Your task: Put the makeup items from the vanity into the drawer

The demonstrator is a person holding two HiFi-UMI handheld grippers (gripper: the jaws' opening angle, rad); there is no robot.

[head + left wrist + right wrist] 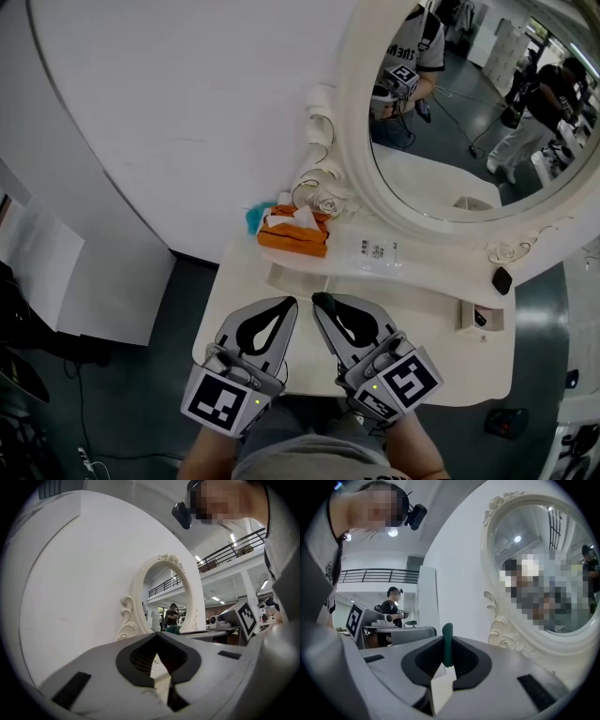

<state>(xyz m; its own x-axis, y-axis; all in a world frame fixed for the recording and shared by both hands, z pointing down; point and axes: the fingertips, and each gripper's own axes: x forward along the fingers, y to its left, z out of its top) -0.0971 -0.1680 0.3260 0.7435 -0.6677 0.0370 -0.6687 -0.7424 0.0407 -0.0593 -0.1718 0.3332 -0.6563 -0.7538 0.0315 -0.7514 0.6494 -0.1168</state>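
1. Head view: looking steeply down at a white vanity (427, 354) with a big oval mirror (459, 103) at the far right. Can see an orange pack (295, 236) on the far side by the mirror's scrolled frame, with a teal thing (253, 217) just left of it and a clear flat packet (372, 251) just right of it. Further right, spotted a small black item (502, 279) against the frame and a small white box (480, 317) near it. Got the left gripper (289, 306) and right gripper (323, 306) side by side over the near part of the top, tips close together.
2. Left gripper view: shows the jaws pressed together at the tips with nothing between them. Beyond them, just white wall (84, 573) and the mirror.
3. Right gripper view: shows the jaws clamped on a slim dark green stick (447, 643), standing upright and poking up past the pads. Back in the head view, shows up as a dark tip at the front of the right gripper, over the near middle of the vanity. Can't tell what kind of makeup item, too small.
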